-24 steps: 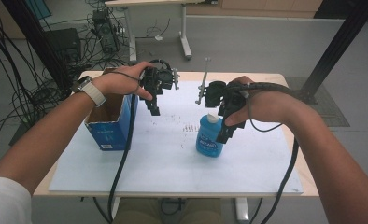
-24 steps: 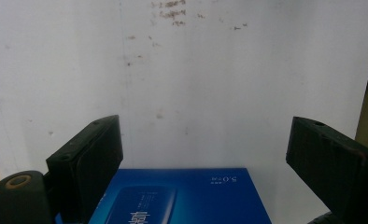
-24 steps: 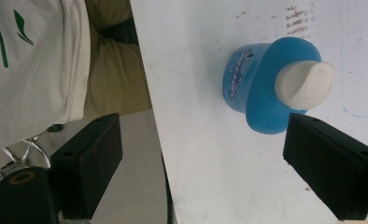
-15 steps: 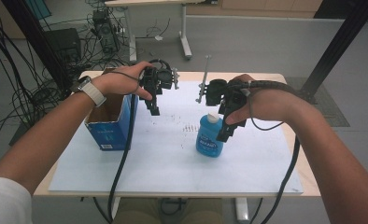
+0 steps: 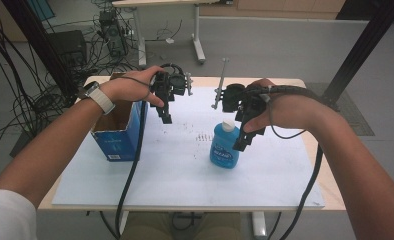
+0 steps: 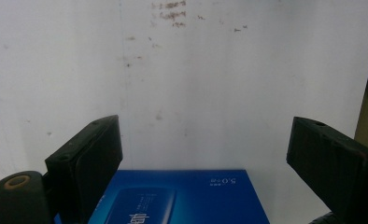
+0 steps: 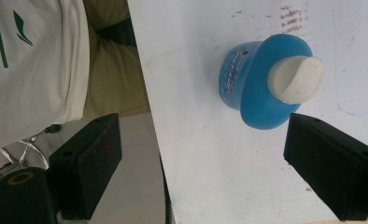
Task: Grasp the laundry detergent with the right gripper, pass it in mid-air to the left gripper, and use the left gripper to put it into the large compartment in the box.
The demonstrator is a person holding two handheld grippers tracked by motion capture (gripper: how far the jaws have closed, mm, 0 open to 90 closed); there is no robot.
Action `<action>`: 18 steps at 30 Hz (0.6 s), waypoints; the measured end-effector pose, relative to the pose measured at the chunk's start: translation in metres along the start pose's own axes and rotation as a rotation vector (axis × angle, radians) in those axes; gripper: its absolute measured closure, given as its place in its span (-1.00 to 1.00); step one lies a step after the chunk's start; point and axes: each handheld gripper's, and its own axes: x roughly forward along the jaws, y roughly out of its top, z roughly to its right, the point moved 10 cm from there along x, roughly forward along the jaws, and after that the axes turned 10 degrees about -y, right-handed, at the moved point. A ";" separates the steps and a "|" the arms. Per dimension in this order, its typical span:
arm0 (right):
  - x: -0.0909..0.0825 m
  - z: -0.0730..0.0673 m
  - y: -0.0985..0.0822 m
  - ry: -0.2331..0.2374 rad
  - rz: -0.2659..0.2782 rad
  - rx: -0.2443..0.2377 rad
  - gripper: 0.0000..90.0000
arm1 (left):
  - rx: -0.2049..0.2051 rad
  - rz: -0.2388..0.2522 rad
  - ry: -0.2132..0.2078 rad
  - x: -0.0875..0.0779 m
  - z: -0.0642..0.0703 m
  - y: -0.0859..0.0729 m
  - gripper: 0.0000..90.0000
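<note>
A blue bottle (image 5: 225, 148) with a white cap (image 5: 228, 124) stands upright on the white sheet (image 5: 175, 170), right of centre. My right gripper (image 5: 243, 142) hangs just right of it, pointing down, jaws open and holding nothing. In the right gripper view the bottle (image 7: 259, 81) and its cap (image 7: 296, 79) lie beyond the right jaw, outside the gap of the right gripper (image 7: 201, 135). An open blue box (image 5: 119, 131) sits at the sheet's left edge. My left gripper (image 5: 165, 118) hovers open beside the box's right side. The left gripper (image 6: 205, 135) looks down over the box (image 6: 182, 198).
A thin metal rod (image 5: 219, 82) stands upright at the table's back edge, between the two hands. Small dark marks (image 5: 203, 136) dot the sheet's middle. Cables trail from both grippers over the front edge. Behind the table stand a desk leg (image 5: 199, 35) and tangled cables (image 5: 30, 100).
</note>
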 end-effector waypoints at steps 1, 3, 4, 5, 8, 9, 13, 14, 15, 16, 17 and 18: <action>0.000 -0.001 0.000 0.000 0.000 0.008 -0.74 | 0.001 0.001 0.000 0.000 0.000 0.000 -0.76; 0.000 0.000 -0.001 -0.002 0.000 0.005 -0.74 | 0.004 0.000 0.000 0.000 0.001 0.001 -0.76; -0.001 -0.001 -0.002 -0.002 -0.004 0.008 -0.74 | 0.005 -0.003 0.000 0.000 0.001 0.001 -0.76; -0.001 -0.001 -0.001 -0.005 0.002 0.004 -0.74 | 0.005 -0.001 0.002 0.000 0.002 0.002 -0.76; -0.002 0.000 -0.003 -0.013 0.006 0.011 -0.75 | 0.005 -0.002 0.002 -0.001 0.003 0.003 -0.76; -0.002 -0.001 -0.003 -0.013 0.007 0.016 -0.75 | 0.005 -0.002 0.002 -0.001 0.003 0.003 -0.76; -0.002 -0.001 -0.004 -0.015 0.006 0.017 -0.75 | 0.002 -0.001 0.002 -0.003 0.005 0.002 -0.76; -0.002 -0.001 -0.004 -0.017 0.007 0.019 -0.75 | 0.002 -0.001 0.002 -0.003 0.005 0.002 -0.76; -0.002 -0.001 -0.004 -0.019 0.006 0.017 -0.75 | 0.002 -0.002 0.002 -0.003 0.005 0.002 -0.76; -0.002 0.000 -0.004 -0.021 0.008 0.008 -0.74 | 0.001 -0.001 0.002 -0.003 0.005 0.002 -0.76; -0.002 -0.001 -0.003 -0.021 0.010 0.012 -0.75 | 0.000 -0.001 0.003 -0.003 0.005 0.002 -0.76; -0.002 0.000 -0.003 -0.025 0.013 0.013 -0.75 | 0.000 -0.001 0.003 -0.003 0.005 0.002 -0.76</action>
